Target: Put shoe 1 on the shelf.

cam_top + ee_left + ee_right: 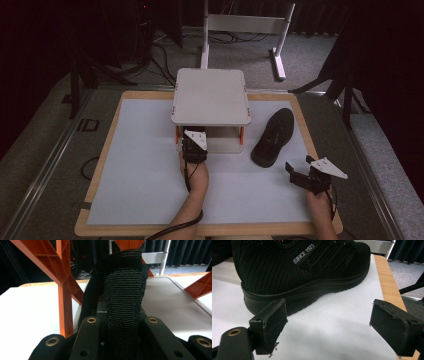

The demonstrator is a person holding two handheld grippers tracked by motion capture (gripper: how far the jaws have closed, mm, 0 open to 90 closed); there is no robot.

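Left gripper (122,340) jaws clamped on black shoe (123,290), held under white rack (211,95); right gripper (329,327) jaws wide apart, nothing between; second shoe (299,272) on counter (332,322) just ahead of them.

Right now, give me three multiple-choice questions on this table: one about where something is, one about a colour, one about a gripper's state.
1. Where is the black shoe?
A. On top of the rack
B. On the white mat, right of the rack
C. On the floor
2. What colour are the rack's struts?
A. Orange
B. Blue
C. Green
3. How does the right gripper stand?
A. Shut on the shoe
B. Open, holding nothing
C. Shut on a cable

Answers: 1 B, the high view shows it on the white mat beside the rack; 2 A, the left gripper view shows orange; 3 B, its pads stand apart, short of the shoe.
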